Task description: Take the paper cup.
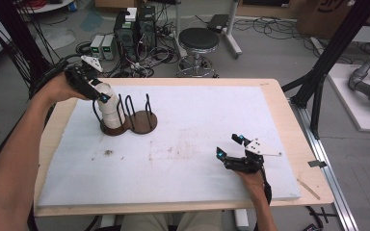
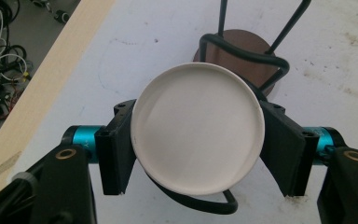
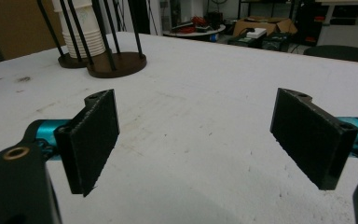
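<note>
my left gripper (image 2: 198, 154) jaws pinch the cup stack (image 2: 198, 128) in the rack (image 2: 242, 56); light, crushable, so i grip gently. right gripper (image 3: 198, 140) jaws gape empty.

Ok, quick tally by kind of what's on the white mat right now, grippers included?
Wire holders on round brown bases: 2
Stacks of white paper cups: 1, clamped by the left gripper
Grippers: 2, counting the open right gripper
Total: 5

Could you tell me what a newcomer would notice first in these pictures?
Most striking is the stack of white cups in the wire holder at the table's far left, gripped by the left tool. The right tool rests near the table's near right edge, jaws wide apart.
</note>
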`<control>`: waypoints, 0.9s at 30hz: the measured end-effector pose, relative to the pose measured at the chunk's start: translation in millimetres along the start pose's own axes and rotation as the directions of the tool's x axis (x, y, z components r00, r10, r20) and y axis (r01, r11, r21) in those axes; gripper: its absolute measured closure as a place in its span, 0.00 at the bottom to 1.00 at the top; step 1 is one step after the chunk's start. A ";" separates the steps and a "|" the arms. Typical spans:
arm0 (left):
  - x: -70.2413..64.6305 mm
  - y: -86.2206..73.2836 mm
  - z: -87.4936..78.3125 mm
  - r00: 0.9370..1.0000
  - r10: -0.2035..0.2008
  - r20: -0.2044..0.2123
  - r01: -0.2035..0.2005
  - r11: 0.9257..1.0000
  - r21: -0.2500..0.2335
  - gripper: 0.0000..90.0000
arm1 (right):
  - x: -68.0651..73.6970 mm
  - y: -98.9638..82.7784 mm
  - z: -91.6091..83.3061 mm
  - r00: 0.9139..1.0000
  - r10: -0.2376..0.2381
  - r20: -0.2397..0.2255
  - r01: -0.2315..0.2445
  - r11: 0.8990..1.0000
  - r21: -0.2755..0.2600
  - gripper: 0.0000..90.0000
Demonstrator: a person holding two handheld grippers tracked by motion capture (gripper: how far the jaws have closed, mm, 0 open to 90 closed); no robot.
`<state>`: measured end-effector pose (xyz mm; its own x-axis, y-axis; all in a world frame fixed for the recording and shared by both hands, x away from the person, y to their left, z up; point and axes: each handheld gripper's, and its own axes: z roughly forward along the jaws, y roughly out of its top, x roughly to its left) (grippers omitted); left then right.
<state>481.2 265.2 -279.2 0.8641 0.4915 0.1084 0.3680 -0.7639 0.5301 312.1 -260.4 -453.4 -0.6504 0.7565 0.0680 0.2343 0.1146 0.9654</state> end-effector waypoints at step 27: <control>-1.5 4.8 -23.8 1.000 -0.006 -0.026 0.006 1.000 -0.016 0.38 | -0.1 0.1 -0.1 1.000 0.002 -0.002 -0.002 1.000 0.002 0.17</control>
<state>473.4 270.7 -256.8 0.8525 0.5071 0.1272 0.3676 -0.7544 0.5438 312.1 -260.6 -453.3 -0.6514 0.7554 0.0709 0.2374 0.1142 0.9647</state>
